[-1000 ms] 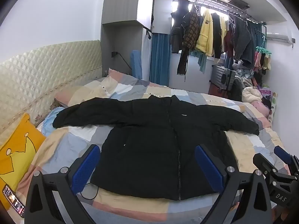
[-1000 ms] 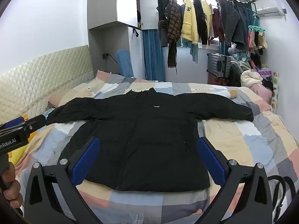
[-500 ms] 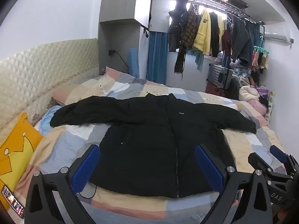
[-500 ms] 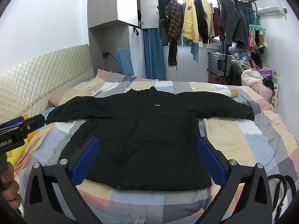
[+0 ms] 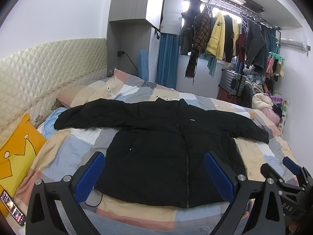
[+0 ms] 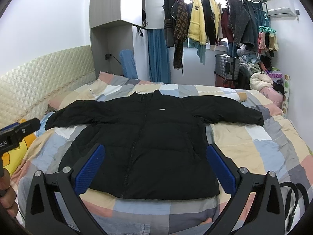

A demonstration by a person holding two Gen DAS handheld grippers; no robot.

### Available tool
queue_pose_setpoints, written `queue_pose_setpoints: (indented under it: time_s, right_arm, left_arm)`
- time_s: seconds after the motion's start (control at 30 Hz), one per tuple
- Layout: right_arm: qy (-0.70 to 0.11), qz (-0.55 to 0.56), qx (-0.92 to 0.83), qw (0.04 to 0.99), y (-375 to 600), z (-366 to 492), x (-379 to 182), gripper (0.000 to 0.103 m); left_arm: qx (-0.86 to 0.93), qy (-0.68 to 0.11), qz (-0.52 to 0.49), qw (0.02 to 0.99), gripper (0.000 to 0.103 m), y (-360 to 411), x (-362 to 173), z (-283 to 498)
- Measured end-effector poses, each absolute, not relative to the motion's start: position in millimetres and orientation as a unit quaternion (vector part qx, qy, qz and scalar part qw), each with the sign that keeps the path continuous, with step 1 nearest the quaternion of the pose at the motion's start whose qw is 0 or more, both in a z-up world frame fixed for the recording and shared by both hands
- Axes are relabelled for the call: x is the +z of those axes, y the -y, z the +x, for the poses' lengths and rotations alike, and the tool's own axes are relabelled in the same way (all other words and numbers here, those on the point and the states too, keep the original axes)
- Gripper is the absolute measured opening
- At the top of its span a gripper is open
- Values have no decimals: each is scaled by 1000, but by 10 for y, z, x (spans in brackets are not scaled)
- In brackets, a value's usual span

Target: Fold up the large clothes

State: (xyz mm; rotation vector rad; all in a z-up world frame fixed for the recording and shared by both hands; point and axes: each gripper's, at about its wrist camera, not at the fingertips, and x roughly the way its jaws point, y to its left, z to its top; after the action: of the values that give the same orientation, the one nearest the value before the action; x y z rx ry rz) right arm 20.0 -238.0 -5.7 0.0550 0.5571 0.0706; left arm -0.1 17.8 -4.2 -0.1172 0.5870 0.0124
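A large black puffer jacket (image 5: 166,141) lies flat and zipped on the patchwork bed (image 5: 64,150), both sleeves spread out to the sides; it also shows in the right wrist view (image 6: 148,143). My left gripper (image 5: 154,168) is open and empty, held above the jacket's hem. My right gripper (image 6: 155,163) is open and empty, also above the hem near the bed's front edge. The right gripper's body shows at the right edge of the left wrist view (image 5: 289,178). The left gripper's body shows at the left edge of the right wrist view (image 6: 17,131).
A yellow pillow (image 5: 15,152) and a phone (image 5: 12,208) lie at the bed's left. A quilted headboard (image 5: 39,72) runs along the left wall. Hanging clothes (image 5: 219,33), a suitcase (image 5: 234,84) and piled laundry (image 5: 264,101) stand beyond the bed. A black strap (image 6: 293,197) lies at right.
Both grippers have shifted slightly; the view has drifted a little lower and closer to the jacket. The jacket has not moved.
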Motion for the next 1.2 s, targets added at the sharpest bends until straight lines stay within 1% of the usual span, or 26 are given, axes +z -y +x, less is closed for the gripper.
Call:
queue_pose_setpoints:
  time_s: [1.2]
  right_arm:
    - [-275, 20, 36, 960, 2378, 275, -55, 103]
  left_arm:
    - [19, -290, -66, 955, 102, -317, -28, 14]
